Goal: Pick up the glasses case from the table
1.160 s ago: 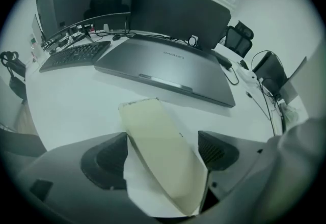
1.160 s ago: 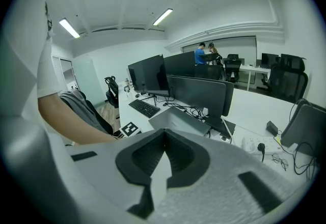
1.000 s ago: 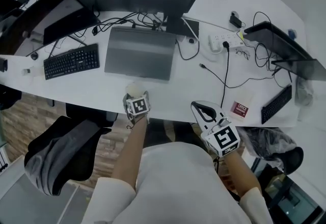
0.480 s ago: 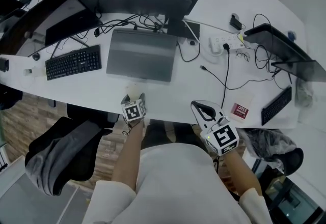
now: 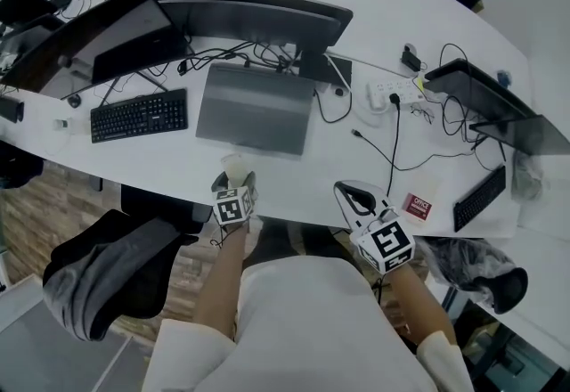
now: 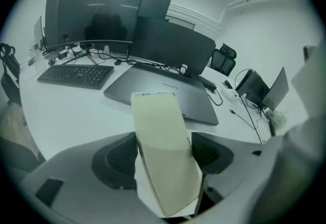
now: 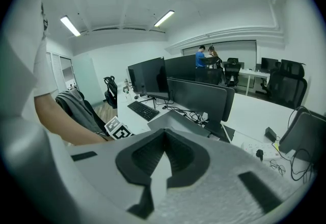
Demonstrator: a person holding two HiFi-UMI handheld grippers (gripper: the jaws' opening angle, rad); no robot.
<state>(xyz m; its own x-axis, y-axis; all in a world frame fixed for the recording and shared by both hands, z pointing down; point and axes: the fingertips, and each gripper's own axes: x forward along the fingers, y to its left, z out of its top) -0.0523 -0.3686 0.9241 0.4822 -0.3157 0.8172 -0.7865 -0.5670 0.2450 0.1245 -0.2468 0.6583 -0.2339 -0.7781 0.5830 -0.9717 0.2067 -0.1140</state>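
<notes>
- Because the job is lifting the glasses case (image 6: 162, 136) off the table (image 5: 169, 163), the left gripper (image 6: 164, 154) is clamped on it, a pad pressing each long side.
- The cream case sits just in front of the closed laptop (image 5: 254, 105), tilted, its far end pointing toward the laptop; it looks clear of the tabletop.
- The right gripper (image 7: 163, 141) waits in front of the laptop and off to its right, jaws pressed together on nothing, probably parked aside because one hand is enough.
</notes>
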